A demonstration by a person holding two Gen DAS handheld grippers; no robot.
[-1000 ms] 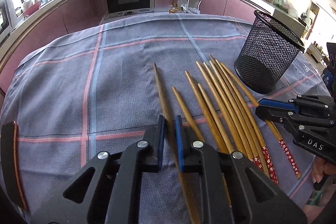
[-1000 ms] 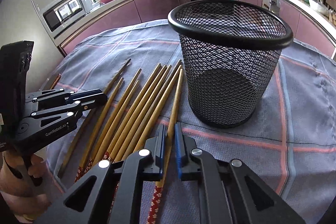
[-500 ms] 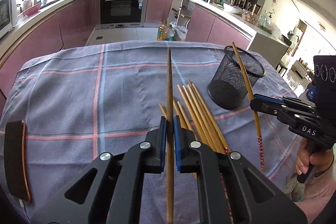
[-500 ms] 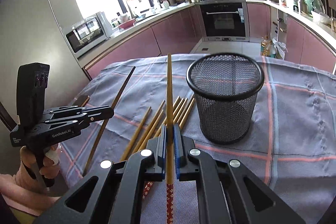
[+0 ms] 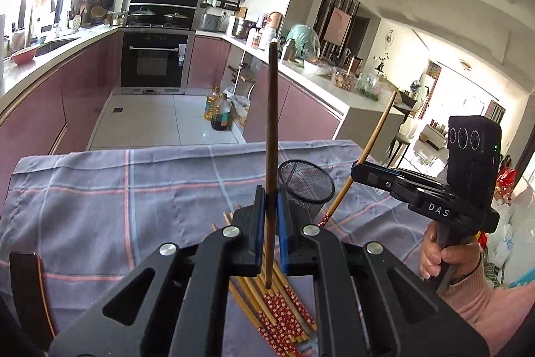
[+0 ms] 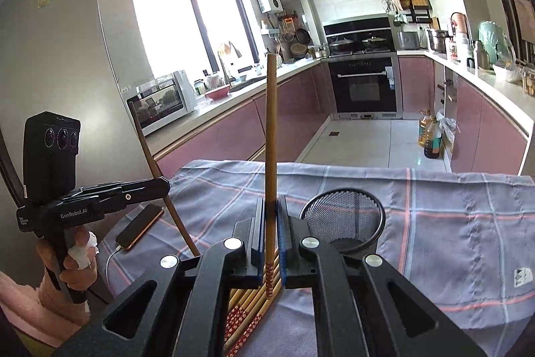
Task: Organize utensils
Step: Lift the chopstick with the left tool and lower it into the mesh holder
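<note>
Left wrist: chopstick (image 5: 271, 136) now raised higher.

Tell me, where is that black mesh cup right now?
The mesh cup stands upright on the checked tablecloth, just right of the chopsticks lying there, seen from the right wrist.

Dark brown chopstick (image 5: 271, 136) upright, clamped in left jaws; lighter chopstick (image 6: 271, 136) with red patterned end upright in right jaws. Remaining chopsticks (image 5: 277, 306) fanned flat on surface beside upright black mesh cup (image 6: 344, 219).
</note>
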